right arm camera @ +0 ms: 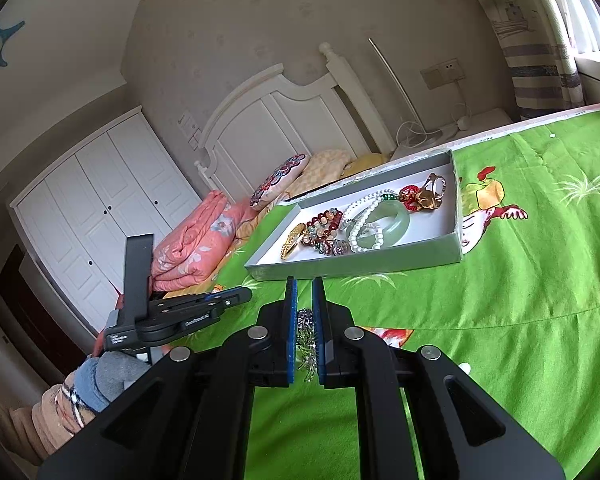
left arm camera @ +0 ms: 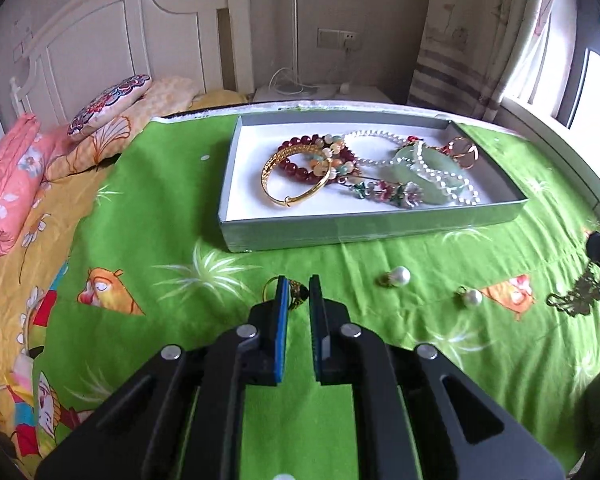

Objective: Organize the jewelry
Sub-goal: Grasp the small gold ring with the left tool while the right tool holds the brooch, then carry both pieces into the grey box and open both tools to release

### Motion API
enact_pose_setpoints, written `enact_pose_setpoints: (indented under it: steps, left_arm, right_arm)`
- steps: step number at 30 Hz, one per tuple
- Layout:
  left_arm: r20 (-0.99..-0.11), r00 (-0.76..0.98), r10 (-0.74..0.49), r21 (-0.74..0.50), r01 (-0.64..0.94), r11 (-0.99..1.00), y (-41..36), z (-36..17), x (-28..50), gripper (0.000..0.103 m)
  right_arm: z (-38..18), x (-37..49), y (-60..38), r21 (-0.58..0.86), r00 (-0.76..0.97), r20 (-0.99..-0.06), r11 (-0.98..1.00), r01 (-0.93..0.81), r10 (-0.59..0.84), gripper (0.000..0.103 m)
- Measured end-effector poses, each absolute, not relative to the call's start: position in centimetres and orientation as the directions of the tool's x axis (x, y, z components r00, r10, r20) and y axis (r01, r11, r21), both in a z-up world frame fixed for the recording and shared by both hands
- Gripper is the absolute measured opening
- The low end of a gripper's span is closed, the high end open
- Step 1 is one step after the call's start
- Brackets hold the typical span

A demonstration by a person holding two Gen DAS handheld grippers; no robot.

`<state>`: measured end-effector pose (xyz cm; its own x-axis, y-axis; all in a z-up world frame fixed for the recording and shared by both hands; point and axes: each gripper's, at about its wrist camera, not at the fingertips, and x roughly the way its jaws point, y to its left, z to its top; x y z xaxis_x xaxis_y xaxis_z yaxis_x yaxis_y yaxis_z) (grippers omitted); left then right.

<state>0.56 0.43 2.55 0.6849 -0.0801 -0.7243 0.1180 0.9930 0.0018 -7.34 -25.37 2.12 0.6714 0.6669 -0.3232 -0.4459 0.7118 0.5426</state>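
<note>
white print on the left gripper (right arm camera: 172, 316) body in the right wrist view, too small and blurred to read, paper notice on far wall beside the headboard (right arm camera: 260, 120) illegible, no other text

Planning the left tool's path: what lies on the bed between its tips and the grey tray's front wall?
In the left wrist view, only bare green printed bedsheet separates the left tool, at a gold dark-stoned ring, from the shallow grey cardboard tray.

The tray (left arm camera: 284, 236) is sitting on the bed (left arm camera: 140, 200), bracelets (left arm camera: 300, 168) lying inside it. Two earrings (left arm camera: 400, 276) are lying before it, a ring (left arm camera: 296, 292) to their left.
</note>
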Motion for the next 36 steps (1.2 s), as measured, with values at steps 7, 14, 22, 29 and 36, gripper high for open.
enact_pose_setpoints:
  steps: [7, 14, 22, 29, 36]
  left_arm:
    - [-0.707, 0.702, -0.088, 0.016, 0.14, 0.99, 0.4, 3.1, -1.8, 0.009]
    - [-0.695, 0.711, -0.105, 0.001, 0.147, 0.989, 0.8, 3.7, -3.1, 0.009]
    - [-0.679, 0.726, -0.114, -0.001, 0.154, 0.988, 1.0, 5.5, -2.3, 0.009]
    - [-0.667, 0.731, -0.141, -0.01, 0.18, 0.984, -0.4, 6.9, -0.7, 0.009]
    - [-0.663, 0.728, -0.172, -0.004, 0.226, 0.974, -2.6, 8.1, 1.7, 0.009]
  right_arm:
    - [2.3, -7.4, -25.1, 0.534, 0.671, -0.327, 0.716, -0.45, 0.666, 0.01]
    - [2.7, -7.7, -24.3, 0.499, 0.672, -0.336, 0.73, -0.467, 0.66, 0.01]
    - [4.8, -6.5, -23.9, 0.458, 0.685, -0.334, 0.747, -0.482, 0.647, 0.01]
    - [6.9, -5.1, -23.7, 0.412, 0.701, -0.351, 0.774, -0.48, 0.621, 0.01]
    - [8.7, -2.6, -24.3, 0.364, 0.736, -0.353, 0.809, -0.461, 0.578, 0.01]
